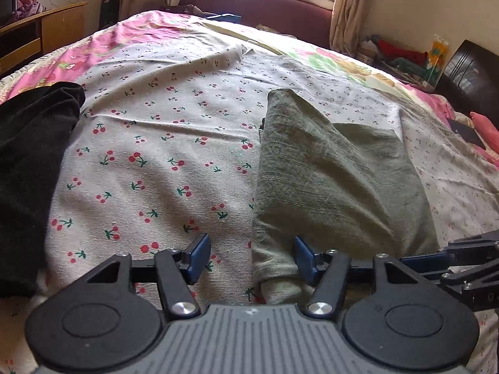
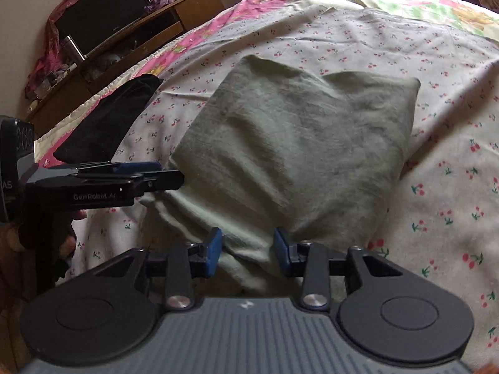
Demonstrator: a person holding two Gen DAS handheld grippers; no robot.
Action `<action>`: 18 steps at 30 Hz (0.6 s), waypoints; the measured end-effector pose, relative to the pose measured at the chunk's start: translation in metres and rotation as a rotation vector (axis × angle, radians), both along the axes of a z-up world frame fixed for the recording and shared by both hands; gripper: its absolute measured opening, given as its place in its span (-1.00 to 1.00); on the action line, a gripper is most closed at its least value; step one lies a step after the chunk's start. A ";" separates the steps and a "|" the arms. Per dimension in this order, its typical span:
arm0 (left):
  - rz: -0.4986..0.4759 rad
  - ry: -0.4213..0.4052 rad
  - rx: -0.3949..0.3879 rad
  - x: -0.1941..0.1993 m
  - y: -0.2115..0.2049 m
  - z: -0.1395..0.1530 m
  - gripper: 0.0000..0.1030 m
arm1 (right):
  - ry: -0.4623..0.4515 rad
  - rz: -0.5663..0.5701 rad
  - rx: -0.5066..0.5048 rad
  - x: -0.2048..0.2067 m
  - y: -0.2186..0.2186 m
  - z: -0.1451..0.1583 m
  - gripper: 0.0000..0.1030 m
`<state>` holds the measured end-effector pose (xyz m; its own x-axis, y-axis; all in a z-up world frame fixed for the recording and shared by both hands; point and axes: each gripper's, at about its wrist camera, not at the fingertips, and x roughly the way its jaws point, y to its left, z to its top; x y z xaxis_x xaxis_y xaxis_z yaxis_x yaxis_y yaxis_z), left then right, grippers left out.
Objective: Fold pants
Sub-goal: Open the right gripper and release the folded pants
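Below, the left gripper (image 1: pixel 251 257) stood spread over the green pants' (image 1: pixel 327 180) near edge; the right gripper (image 2: pixel 248 251) stood half-spread, cloth bunched between its jaws, grip uncertain.

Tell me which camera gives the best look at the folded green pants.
The right wrist view: the green pants lie nearly whole and centred there, all edges visible. The left wrist view shows them off to the right, foreshortened, with the near corner behind a blue pad.
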<state>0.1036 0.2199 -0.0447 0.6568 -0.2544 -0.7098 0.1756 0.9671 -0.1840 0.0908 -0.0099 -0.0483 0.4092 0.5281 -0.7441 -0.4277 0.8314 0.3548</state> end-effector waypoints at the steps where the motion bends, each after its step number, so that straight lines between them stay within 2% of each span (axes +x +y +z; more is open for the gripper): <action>1: -0.003 0.000 0.014 -0.001 -0.001 0.003 0.40 | 0.000 -0.007 0.010 -0.005 -0.001 -0.002 -0.26; 3: -0.016 -0.021 0.028 -0.005 -0.003 0.013 0.39 | -0.022 -0.009 -0.003 -0.016 0.000 0.004 -0.26; 5: -0.033 -0.060 0.038 -0.009 -0.003 0.025 0.39 | -0.043 -0.027 0.042 -0.026 -0.009 0.018 -0.26; 7: -0.053 -0.088 0.034 -0.007 -0.005 0.036 0.40 | -0.076 -0.085 0.072 -0.027 -0.025 0.031 -0.26; 9: -0.063 -0.083 0.026 -0.002 -0.008 0.036 0.40 | -0.101 -0.150 0.080 -0.023 -0.042 0.036 -0.20; 12: -0.102 0.012 0.073 0.013 -0.016 0.015 0.41 | -0.040 -0.216 0.058 -0.012 -0.058 0.026 -0.16; 14: -0.103 0.063 0.053 0.015 -0.014 0.005 0.41 | -0.014 -0.256 0.078 -0.007 -0.068 0.021 -0.16; 18: -0.118 -0.003 0.049 0.018 -0.009 0.028 0.41 | -0.006 -0.343 0.152 0.010 -0.087 0.019 -0.13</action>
